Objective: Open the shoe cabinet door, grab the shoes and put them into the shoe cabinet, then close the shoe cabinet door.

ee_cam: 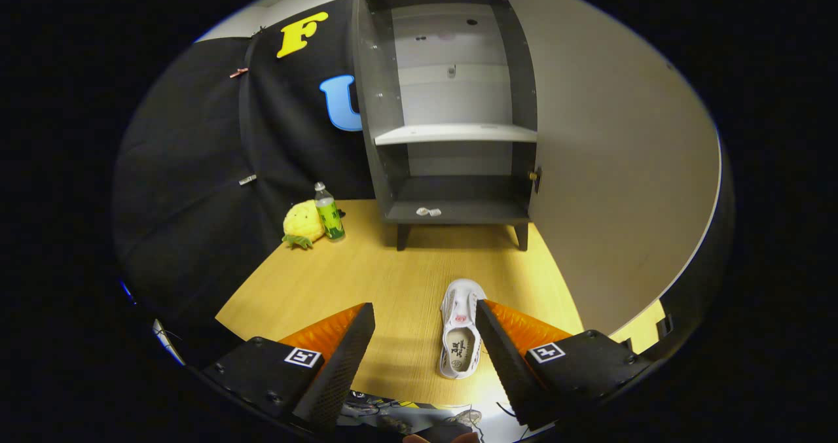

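A white shoe (460,330) lies on the wooden floor (393,279), toe pointing toward the cabinet, between my fingers and close against the right one. My gripper (425,322) is open, its fingers spread wide with neither pressing on the shoe. Beyond them stands the dark grey shoe cabinet (452,109) on short legs. Its door (622,168) is swung wide open to the right. Inside, a pale shelf (455,133) divides the cabinet, and a small pale object (429,212) lies on the bottom board.
A yellow plush toy (301,224) and a green-labelled bottle (329,212) stand on the floor left of the cabinet, against the black cloth wall. The open door runs along the right side of the floor.
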### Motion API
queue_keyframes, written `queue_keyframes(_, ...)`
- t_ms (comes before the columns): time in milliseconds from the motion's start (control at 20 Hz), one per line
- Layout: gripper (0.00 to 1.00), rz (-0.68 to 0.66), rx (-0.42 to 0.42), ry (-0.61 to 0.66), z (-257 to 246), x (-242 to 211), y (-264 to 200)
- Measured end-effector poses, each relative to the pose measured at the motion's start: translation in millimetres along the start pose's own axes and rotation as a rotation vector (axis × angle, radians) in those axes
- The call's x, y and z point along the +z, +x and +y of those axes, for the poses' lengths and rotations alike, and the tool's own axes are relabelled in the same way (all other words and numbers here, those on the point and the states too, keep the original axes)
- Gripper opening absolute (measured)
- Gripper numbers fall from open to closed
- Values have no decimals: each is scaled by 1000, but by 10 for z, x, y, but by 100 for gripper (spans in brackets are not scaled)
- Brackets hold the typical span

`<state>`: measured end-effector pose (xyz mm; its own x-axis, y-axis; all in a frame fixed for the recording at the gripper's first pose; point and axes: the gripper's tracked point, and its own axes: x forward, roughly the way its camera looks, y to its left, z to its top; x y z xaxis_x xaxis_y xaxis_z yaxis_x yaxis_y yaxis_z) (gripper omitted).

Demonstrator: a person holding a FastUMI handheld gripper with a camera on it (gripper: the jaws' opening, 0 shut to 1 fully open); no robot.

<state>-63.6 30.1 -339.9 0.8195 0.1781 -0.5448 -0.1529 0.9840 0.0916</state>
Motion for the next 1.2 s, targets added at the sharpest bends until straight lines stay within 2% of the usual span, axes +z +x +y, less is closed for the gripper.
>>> queue_keyframes(250, 99, 102, -28, 60, -157, -597, 462)
queue_keyframes(650, 98, 179, -58, 116, -329, -1082, 1004)
queue_keyframes(900, 77, 174, -53, 135, -350, -1139, 1309)
queue_keyframes(1000, 71, 164, -69, 126, -345, -1153, 1471)
queue_keyframes(1100, 61, 152, -95, 123, -384, -1184, 1634)
queue_keyframes(1150, 62, 125, -118, 115, -417, -1148, 1711)
queue_keyframes(1200, 58, 92, -139, 103, -461, -1108, 1798)
